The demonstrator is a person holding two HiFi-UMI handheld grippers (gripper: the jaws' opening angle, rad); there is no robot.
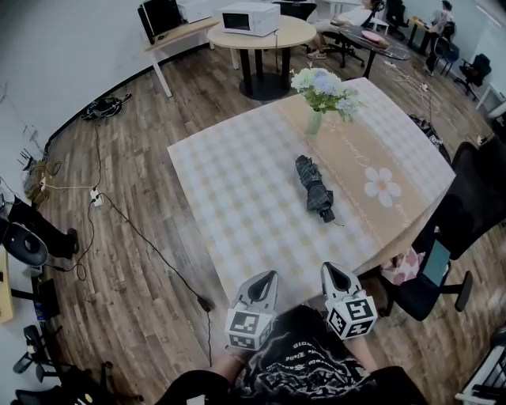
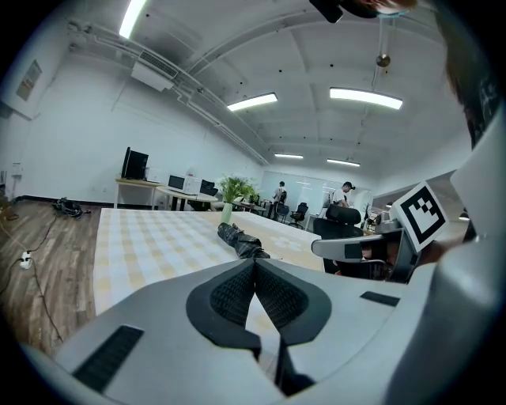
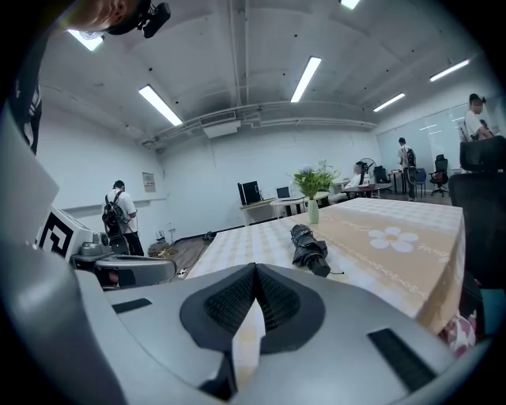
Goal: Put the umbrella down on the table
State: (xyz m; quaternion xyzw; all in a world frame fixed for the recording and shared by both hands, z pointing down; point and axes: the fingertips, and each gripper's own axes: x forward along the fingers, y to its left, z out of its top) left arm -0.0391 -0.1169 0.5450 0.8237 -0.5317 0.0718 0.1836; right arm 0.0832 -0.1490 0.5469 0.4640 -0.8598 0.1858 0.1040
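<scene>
A folded dark umbrella (image 1: 315,188) lies on the checked table (image 1: 237,198), near its middle, with nothing touching it. It also shows ahead in the left gripper view as the umbrella (image 2: 241,240) and in the right gripper view as the umbrella (image 3: 308,248). My left gripper (image 1: 268,277) and right gripper (image 1: 329,270) are held side by side at the table's near edge, well short of the umbrella. Both are shut, jaw tips meeting, with nothing between them. The left gripper (image 2: 254,263) and right gripper (image 3: 254,269) look the same in their own views.
A vase of flowers (image 1: 322,93) stands on the beige runner (image 1: 371,170) at the table's far side. A black office chair (image 1: 466,213) sits at the table's right. A round table with a microwave (image 1: 250,17) stands behind. Cables (image 1: 118,213) run over the wooden floor on the left.
</scene>
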